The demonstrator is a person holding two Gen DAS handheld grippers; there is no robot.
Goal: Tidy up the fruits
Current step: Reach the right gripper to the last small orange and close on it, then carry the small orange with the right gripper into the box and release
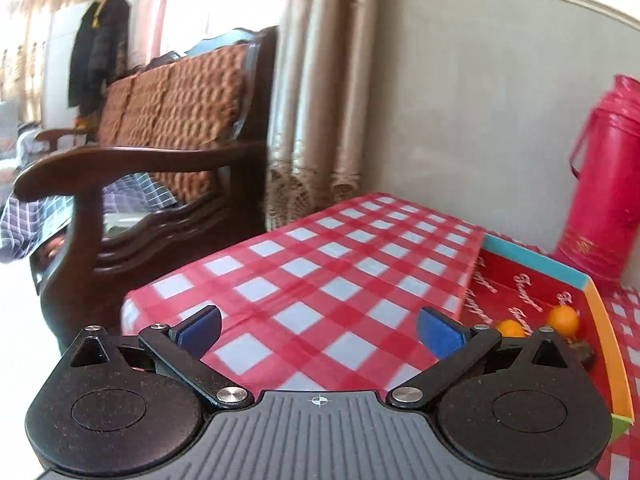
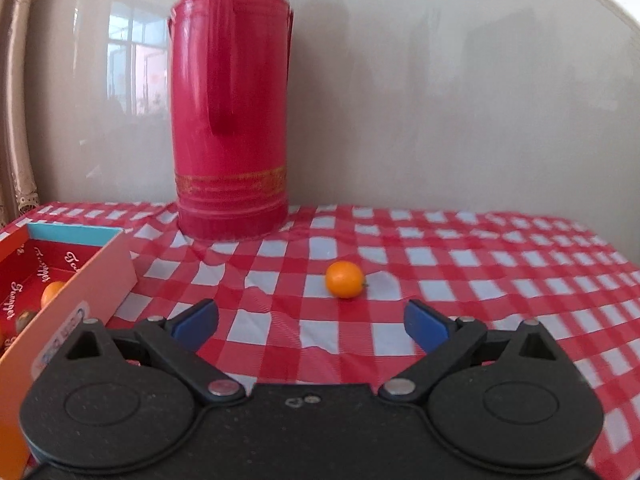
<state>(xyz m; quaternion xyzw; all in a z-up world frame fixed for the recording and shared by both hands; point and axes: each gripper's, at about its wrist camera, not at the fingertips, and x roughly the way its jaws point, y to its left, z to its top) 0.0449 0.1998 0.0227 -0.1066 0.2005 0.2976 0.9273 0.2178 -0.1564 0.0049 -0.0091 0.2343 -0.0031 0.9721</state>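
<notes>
1. Two grippers, both spread wide, nothing held: left gripper [image 1: 318, 330] over bare checkered tablecloth [image 1: 320, 264].
2. Red box [image 1: 536, 276] at its right; two orange fruits [image 1: 563, 319] inside near the far corner.
3. Red thermos [image 2: 231, 120] upright behind the box.
4. Right gripper [image 2: 311, 326] faces one loose orange fruit [image 2: 345, 279] on the cloth, right of the box, apart from the fingertips.

A glossy plastic-looking checked cloth [image 2: 440, 264] covers the desk, wrinkled in places. The red flask [image 2: 230, 120] is shiny and smooth, the box [image 2: 100, 276] printed cardboard. The orange fruit [image 2: 345, 279] has smooth, slightly shiny skin. The chair [image 1: 132, 168] is dark polished wood with a knobbly woven back cushion.
</notes>
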